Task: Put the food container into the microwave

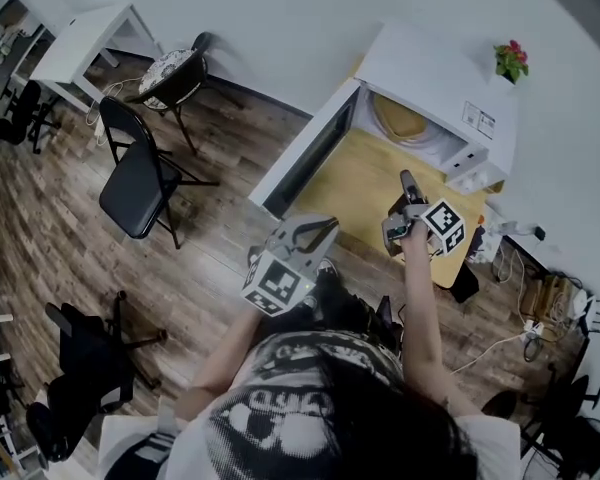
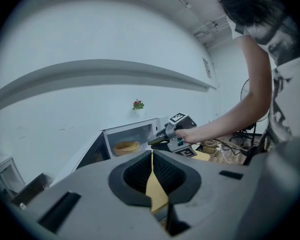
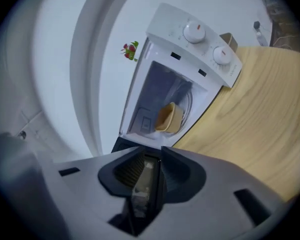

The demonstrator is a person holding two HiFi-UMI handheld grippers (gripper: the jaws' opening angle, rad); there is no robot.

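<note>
The food container [image 3: 170, 118], a pale yellow tub, sits inside the open chamber of the white microwave [image 1: 430, 73], towards the middle of the chamber floor. What it holds cannot be made out. Neither gripper touches it.

The right gripper [image 1: 407, 178] hangs over the right part of the wooden worktop [image 1: 360, 183], its nose aimed at the chamber and well apart from the container. Its jaws are drawn close together, leaving only a thin slit with nothing gripped in it.

The left gripper [image 2: 152, 156] is further back, off the near edge of the worktop and above the plank floor [image 1: 210, 228]. Its jaws meet at the tips and hold nothing. From its view the container shows past the right gripper, deep in the chamber.

The microwave door [image 1: 305, 158] is swung fully open at the worktop's left edge. The microwave stands at the far edge of the worktop, with a small potted plant [image 1: 511, 58] on its top at the far right corner.
</note>
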